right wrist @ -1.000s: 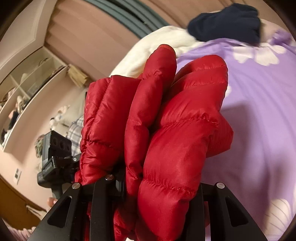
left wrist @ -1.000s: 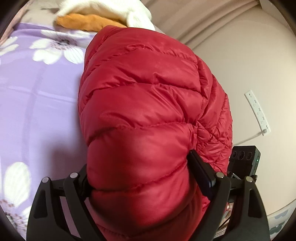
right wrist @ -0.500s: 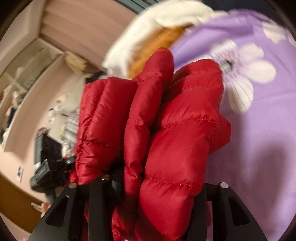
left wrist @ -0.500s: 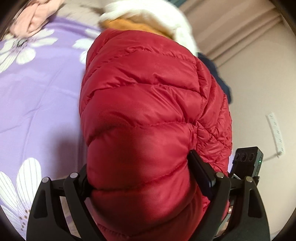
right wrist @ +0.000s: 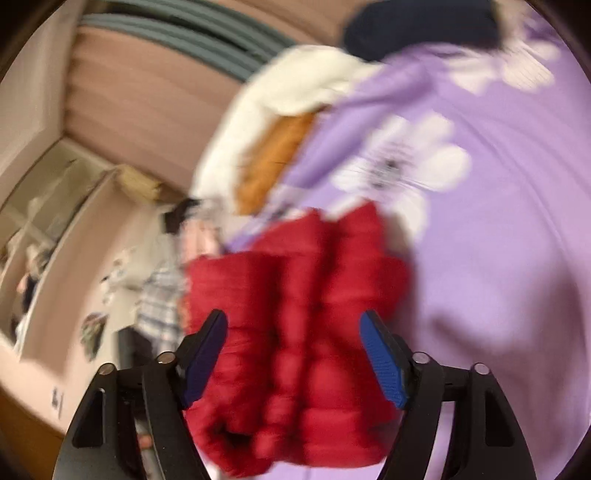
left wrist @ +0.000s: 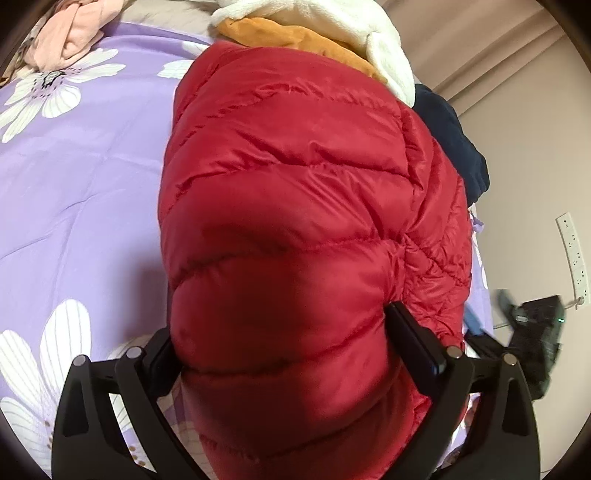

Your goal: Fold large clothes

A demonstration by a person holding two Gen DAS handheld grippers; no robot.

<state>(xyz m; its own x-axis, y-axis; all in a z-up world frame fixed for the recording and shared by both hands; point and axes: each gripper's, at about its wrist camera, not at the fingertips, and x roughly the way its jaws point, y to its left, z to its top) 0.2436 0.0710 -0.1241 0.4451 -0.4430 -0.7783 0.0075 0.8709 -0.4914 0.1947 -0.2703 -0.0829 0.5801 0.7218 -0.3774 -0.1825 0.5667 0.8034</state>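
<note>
Right gripper jaws have just been opening – blue pads clear of the red puffer jacket between them. Left gripper spread wide, bulging jacket touching both fingers (frame centre), purple floral bedspread beneath.

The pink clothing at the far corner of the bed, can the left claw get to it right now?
Probably not: the left claw is filled by the bulky red down jacket, which would have to be released first; the pink clothing lies beyond it.

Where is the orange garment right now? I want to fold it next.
In the left wrist view the orange garment lies at the top, on the purple floral bedspread, tucked under the white fleece, just beyond the red puffer jacket.
</note>
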